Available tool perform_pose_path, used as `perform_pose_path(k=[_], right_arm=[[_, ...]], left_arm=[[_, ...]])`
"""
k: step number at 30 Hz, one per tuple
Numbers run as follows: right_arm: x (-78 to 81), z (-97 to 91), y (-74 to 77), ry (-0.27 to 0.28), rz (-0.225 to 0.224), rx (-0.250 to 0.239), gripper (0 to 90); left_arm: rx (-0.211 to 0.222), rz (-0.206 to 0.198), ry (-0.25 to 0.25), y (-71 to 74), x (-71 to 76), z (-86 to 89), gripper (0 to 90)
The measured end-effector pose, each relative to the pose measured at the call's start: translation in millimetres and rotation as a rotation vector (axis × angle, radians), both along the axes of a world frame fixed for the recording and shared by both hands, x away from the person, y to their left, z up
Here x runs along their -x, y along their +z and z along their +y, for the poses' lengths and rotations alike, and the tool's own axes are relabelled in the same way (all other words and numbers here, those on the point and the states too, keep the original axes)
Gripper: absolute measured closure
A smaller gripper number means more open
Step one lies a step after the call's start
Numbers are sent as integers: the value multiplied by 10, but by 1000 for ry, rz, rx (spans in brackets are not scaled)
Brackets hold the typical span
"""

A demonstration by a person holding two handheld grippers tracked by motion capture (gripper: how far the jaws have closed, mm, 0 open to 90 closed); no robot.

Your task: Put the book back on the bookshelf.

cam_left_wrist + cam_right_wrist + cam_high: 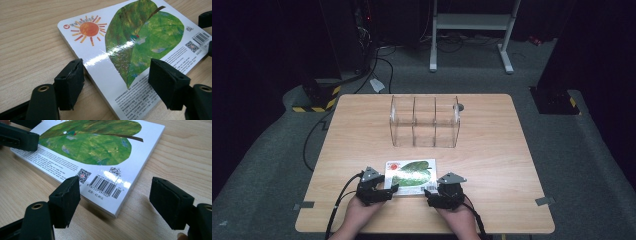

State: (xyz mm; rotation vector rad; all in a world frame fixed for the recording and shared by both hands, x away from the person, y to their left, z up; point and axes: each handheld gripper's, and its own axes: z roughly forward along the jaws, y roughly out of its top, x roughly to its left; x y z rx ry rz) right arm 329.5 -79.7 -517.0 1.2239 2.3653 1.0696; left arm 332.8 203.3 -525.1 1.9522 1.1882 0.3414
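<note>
A thick board book (410, 176) lies flat on the bench (492, 150), low in the middle of the high view. Its glossy white cover shows a big green leaf, an orange sun at one corner, and small print with a barcode. The left tongs (391, 189) stand apart around its near left corner, the right tongs (430, 192) apart around its barcode corner, pads off it.
</note>
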Motion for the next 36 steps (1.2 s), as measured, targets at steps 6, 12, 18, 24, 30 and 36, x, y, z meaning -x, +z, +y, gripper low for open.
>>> perform_pose_path(k=[6,12,18,24,30,36], right_arm=[[-3,-17,-6,26,33,-3,225],[6,-51,-9,34,50,14,206],[37,-71,-34,57,28,31,198],[51,-56,-56,72,-14,61,190],[74,-26,-66,67,-29,81,174],[70,-33,-64,79,-19,75,157]], left_arm=[[11,11,-13,8,-12,-88,322],[16,10,31,7,5,-189,325],[19,-19,40,-7,47,-180,366],[24,-42,38,-9,66,-174,372],[21,-48,33,2,67,-172,380],[12,-63,27,26,72,-172,381]])
